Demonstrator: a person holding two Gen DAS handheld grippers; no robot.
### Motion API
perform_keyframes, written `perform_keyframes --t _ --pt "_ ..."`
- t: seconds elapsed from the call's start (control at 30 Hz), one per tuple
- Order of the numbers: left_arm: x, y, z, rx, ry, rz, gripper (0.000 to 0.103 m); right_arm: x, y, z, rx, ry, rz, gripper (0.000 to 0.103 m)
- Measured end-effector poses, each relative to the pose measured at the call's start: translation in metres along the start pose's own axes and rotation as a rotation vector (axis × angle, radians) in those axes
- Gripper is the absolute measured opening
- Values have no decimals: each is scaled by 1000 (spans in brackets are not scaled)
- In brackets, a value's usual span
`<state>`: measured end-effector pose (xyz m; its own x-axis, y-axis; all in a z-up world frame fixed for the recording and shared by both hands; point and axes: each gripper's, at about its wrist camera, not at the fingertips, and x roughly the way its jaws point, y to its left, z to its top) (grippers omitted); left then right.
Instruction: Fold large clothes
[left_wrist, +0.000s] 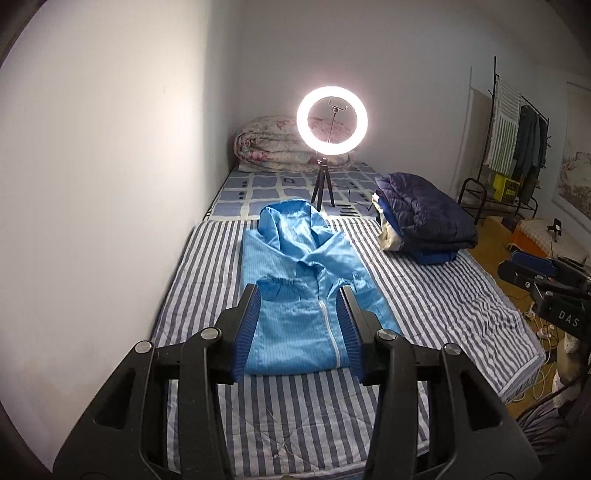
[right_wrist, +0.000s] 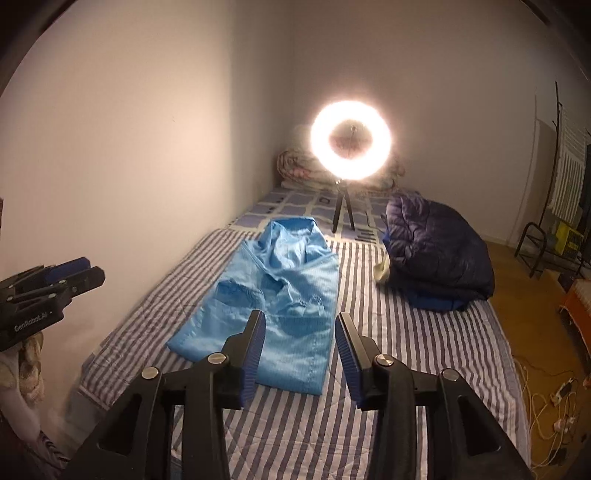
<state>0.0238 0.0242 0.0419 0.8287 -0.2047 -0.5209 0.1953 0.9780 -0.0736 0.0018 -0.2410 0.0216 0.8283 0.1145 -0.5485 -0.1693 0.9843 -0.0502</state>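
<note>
A light blue hooded garment (left_wrist: 295, 258) lies on the striped bed sheet (left_wrist: 424, 314), hood toward the far end, sleeves folded in over the front, white zip showing. My left gripper (left_wrist: 300, 295) hangs above its near half, open, with nothing between the blue pads. The right wrist view shows the same garment (right_wrist: 280, 295) from further right, with my right gripper (right_wrist: 300, 319) open and empty over its near edge. The left gripper (right_wrist: 55, 284) shows at the left edge of the right wrist view, and the right gripper (left_wrist: 535, 277) shows at the right edge of the left wrist view.
A pile of folded dark navy padded clothes (left_wrist: 424, 221) sits on the bed's right side. A lit ring light (left_wrist: 331, 120) on a small tripod stands beyond the hood, in front of a rolled quilt (left_wrist: 266, 144). A wall runs along the left. A clothes rack (left_wrist: 517, 147) and floor cables (right_wrist: 554, 402) are at right.
</note>
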Motion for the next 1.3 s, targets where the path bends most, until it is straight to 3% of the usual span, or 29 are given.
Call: perform_keyframes --t 0.23,0.37,0.5,0.63,0.83,0.97,1.1,1.3 --pt "38 15 50 -7 36 -20 44 28 -15 38 -33 0 9 42" --pt "88 34 92 -35 72 -52 44 68 -45 69 -4 23 62 42" --pt "159 55 123 -57 122 -72 44 128 -70 102 23 60 118 42" --pt "257 72 142 -52 203 -106 44 211 -85 126 36 101 189 42" --pt "394 83 141 9 299 -90 44 356 -106 130 108 192 202 42" --pt "481 107 134 -57 359 -101 44 436 -118 127 134 237 220 43" --pt "543 123 128 -85 408 -124 44 499 -126 128 174 247 244 56" --pt "613 135 123 -104 476 -149 44 559 -118 129 138 276 265 56"
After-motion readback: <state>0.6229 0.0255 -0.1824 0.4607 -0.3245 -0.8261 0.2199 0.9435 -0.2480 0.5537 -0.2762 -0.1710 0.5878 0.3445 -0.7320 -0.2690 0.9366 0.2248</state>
